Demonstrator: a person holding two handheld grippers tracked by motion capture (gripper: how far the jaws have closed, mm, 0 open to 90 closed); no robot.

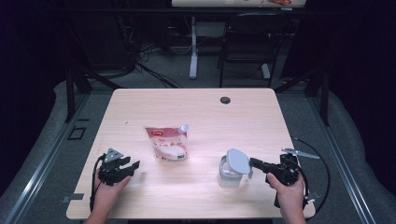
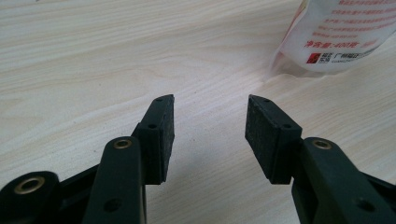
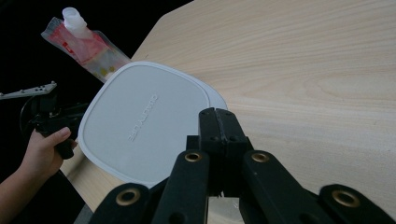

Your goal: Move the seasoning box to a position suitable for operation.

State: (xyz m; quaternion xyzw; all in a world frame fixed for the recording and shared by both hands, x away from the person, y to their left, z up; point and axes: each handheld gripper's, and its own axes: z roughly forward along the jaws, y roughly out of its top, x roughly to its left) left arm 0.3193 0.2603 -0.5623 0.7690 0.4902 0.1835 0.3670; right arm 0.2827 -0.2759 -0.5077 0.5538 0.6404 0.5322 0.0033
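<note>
Two black hand-held grippers, one clear plastic container with a grey lid and one red-and-white spouted pouch share a pale wooden table (image 1: 196,107).

The left gripper (image 1: 132,164) rests on the tabletop near the front left corner, jaws spread and holding nothing; the spouted pouch (image 1: 167,142) lies just beyond it to its right, cut off at the edge of the left gripper view.

The right gripper (image 1: 252,162) has its jaws pressed together at the rim of the grey lid (image 1: 238,161), which sits tilted over the clear container (image 1: 229,175). Whether the pads pinch the lid's edge is hard to make out.
</note>
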